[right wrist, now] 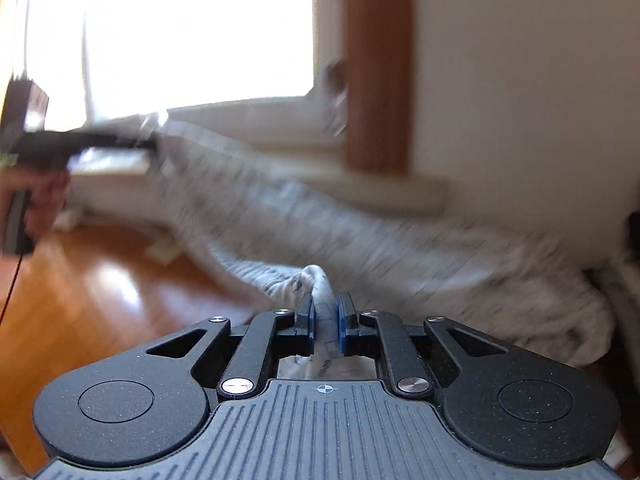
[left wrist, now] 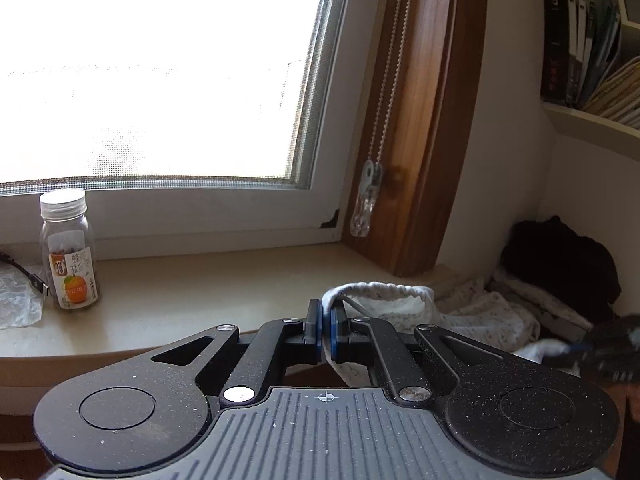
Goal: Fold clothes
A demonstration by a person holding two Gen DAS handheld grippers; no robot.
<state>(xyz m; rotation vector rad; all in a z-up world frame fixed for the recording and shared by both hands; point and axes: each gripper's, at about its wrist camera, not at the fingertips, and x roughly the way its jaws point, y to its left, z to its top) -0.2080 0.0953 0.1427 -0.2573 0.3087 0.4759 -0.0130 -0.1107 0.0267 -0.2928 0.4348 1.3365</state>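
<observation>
The white cloth with small dark marks (right wrist: 360, 220) is stretched out in the air between the two grippers. Its long way runs from the left gripper (right wrist: 148, 148), up by the window, down and across to the right gripper (right wrist: 325, 320), which is closer to the wooden floor (right wrist: 100, 280). The rest of the cloth sags and lies heaped on the right side, near a pile of other clothes (left wrist: 560, 264).

The right gripper is pinching a bunched bit of the cloth between its blue pads (right wrist: 341, 324). The left gripper (left wrist: 326, 330) is pressed tight on a ribbed edge of the same cloth (left wrist: 380, 290), just over the window sill (left wrist: 200, 292). A jar (left wrist: 69, 250) stands on that sill, well away from the cloth.

So each gripper has one end. To make a fold, I think the two ends must come together, and the low right end has farther to go. The picture from the right side is blurry, so I cannot tell which part of the cloth it holds.
</observation>
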